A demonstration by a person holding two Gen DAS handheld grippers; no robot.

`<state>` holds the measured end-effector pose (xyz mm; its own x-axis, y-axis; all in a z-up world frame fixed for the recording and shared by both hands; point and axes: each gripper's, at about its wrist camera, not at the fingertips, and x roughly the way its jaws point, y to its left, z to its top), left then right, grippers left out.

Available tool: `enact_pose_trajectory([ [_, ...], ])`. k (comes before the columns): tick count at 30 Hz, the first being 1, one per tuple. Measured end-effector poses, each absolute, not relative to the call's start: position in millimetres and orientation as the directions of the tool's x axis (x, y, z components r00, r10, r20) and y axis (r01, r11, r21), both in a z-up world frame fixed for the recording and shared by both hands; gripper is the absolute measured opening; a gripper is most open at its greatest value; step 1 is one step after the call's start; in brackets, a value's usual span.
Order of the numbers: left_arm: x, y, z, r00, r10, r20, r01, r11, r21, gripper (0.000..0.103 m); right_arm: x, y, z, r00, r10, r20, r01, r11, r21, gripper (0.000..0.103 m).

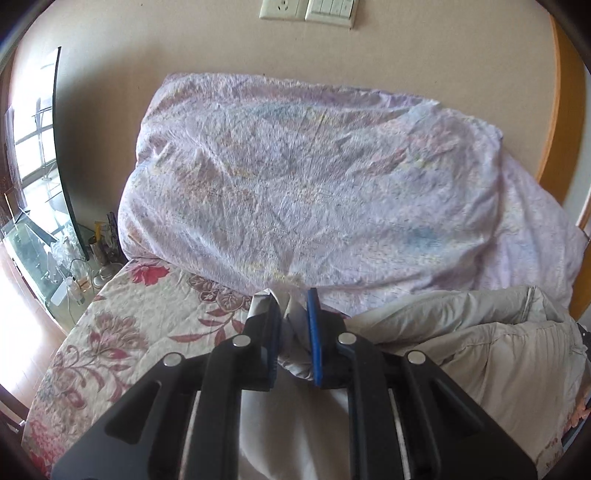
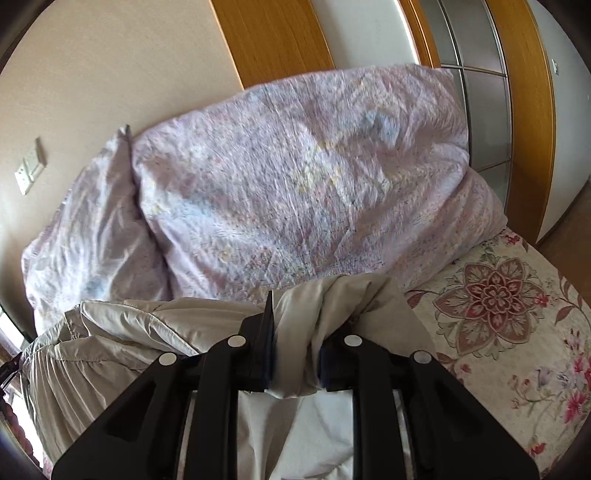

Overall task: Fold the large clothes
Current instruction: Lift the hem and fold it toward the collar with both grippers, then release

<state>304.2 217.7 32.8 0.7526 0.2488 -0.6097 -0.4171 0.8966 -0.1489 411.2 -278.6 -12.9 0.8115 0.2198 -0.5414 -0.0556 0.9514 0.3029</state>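
In the left wrist view, the left gripper (image 1: 291, 314) is clamped on a bunched fold of the beige garment (image 1: 461, 339); the cloth fills the narrow gap between the two blue-lined fingers (image 1: 314, 332) and hangs down between the black linkage arms below them. The rest of the garment spreads away to the right of the tool in loose, creased heaps. Straight ahead of the fingertips, a large pale lilac duvet (image 1: 295, 177) is piled against the wall. To the left of the tool and under it lies the floral bedspread (image 1: 122, 325), cream with red flowers. Farther left, past the bed edge, stand a glass side table (image 1: 33, 254) with small bottles and a dark-framed mirror (image 1: 62, 147). High ahead on the wall sit a socket and switch plate (image 1: 306, 11).

In the right wrist view, the right gripper (image 2: 295, 325) is likewise closed on a thick gather of the same beige garment (image 2: 110, 339). The cloth is pinched between its fingers (image 2: 266, 332), rises above the tips and trails off to the left of the tool. The lilac duvet (image 2: 295, 177) bulks directly ahead, just beyond the garment. The floral bedspread (image 2: 498, 314) shows to the right of the tool. Behind the duvet, up and to the right, stand a wooden door frame (image 2: 273, 33) and a wardrobe with frosted panels (image 2: 480, 92).
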Motion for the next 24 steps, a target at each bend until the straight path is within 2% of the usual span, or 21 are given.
enact_pose_trajectory([
  [3, 330, 223, 14, 0.726, 0.253, -0.639, -0.443, 0.883, -0.154, 0.015, 429, -275, -26, 0.795, 0.213, -0.568, -0.023, 0.946, 0.322, 0.027],
  [5, 342, 229, 0, 0.708, 0.240, -0.664, -0.467, 0.865, -0.185, 0.020, 442, -276, -35, 0.769, 0.233, -0.595, -0.001, 0.931, 0.364, 0.037],
  [6, 345, 231, -4, 0.707, 0.232, -0.668, -0.474, 0.857, -0.203, 0.028, 446, -278, -36, 0.762, 0.249, -0.598, 0.004, 0.921, 0.390, 0.045],
  [8, 345, 233, -7, 0.711, 0.240, -0.661, -0.488, 0.846, -0.217, 0.055, 447, -285, -36, 0.770, 0.274, -0.576, 0.007, 0.899, 0.437, 0.057],
  [9, 341, 234, -5, 0.724, 0.250, -0.643, -0.490, 0.843, -0.223, 0.073, 446, -290, -35, 0.791, 0.275, -0.547, 0.012, 0.887, 0.462, 0.066],
  [10, 337, 234, -1, 0.734, 0.261, -0.627, -0.491, 0.842, -0.224, 0.080, 444, -295, -32, 0.808, 0.271, -0.524, 0.016, 0.877, 0.480, 0.076],
  [11, 334, 234, 4, 0.746, 0.263, -0.612, -0.484, 0.845, -0.227, 0.082, 439, -301, -27, 0.833, 0.248, -0.495, 0.029, 0.873, 0.487, 0.081],
  [14, 317, 229, 19, 0.767, 0.258, -0.588, -0.460, 0.859, -0.223, 0.089, 422, -298, -16, 0.854, 0.270, -0.445, -0.042, 0.888, 0.458, 0.081],
  [16, 303, 220, 25, 0.774, 0.259, -0.578, -0.443, 0.874, -0.201, 0.095, 413, -279, -17, 0.823, 0.301, -0.482, -0.127, 0.924, 0.360, 0.081],
  [19, 285, 197, 23, 0.782, 0.254, -0.569, -0.398, 0.907, -0.142, 0.099, 397, -243, -28, 0.785, 0.284, -0.550, -0.231, 0.959, 0.166, 0.081],
  [24, 286, 166, 9, 0.763, 0.275, -0.585, -0.345, 0.938, -0.009, 0.101, 381, -204, -49, 0.764, 0.193, -0.615, -0.299, 0.951, -0.073, 0.081],
])
